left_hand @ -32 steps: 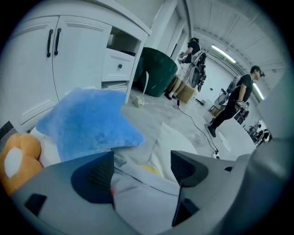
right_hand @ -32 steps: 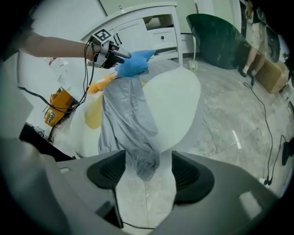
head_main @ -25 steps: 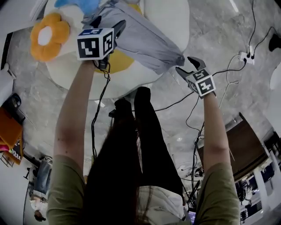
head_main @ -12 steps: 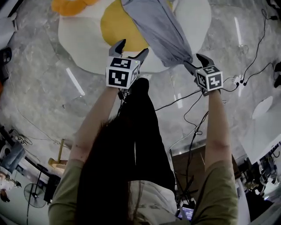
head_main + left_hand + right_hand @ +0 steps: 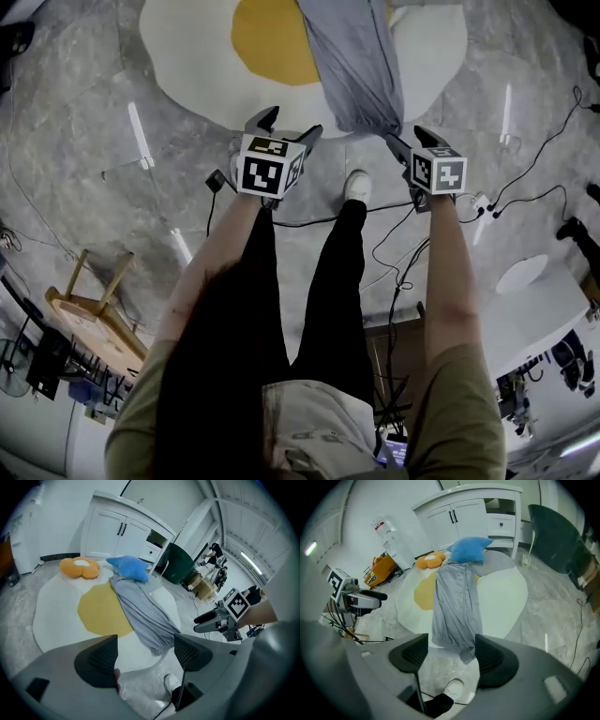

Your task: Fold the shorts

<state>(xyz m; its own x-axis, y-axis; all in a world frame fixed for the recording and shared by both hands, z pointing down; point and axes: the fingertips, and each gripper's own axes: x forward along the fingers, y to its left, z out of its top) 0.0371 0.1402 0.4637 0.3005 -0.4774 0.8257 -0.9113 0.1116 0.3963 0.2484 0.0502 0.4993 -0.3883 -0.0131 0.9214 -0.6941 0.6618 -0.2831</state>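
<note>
Left gripper [image 5: 289, 124] and right gripper [image 5: 405, 136] are hovering over the floor, jaws apart, gripping nothing. Grey shorts [image 5: 352, 66] are lying stretched at 12 o'clock on the egg-shaped rug [image 5: 187, 56], near hem reaching its edge. Blue cushion [image 5: 469, 549] is sitting at their far end, white cabinet [image 5: 473, 513] standing beyond.

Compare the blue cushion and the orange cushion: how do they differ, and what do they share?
The blue cushion is plain blue; the orange cushion has a white centre. The blue one has pointed corners; the orange one is flower-like with rounded petals. The blue one meets the far end of the grey shorts; the orange one lies apart from them. Both lie at the far side of the rug, near the white cabinet.
</note>
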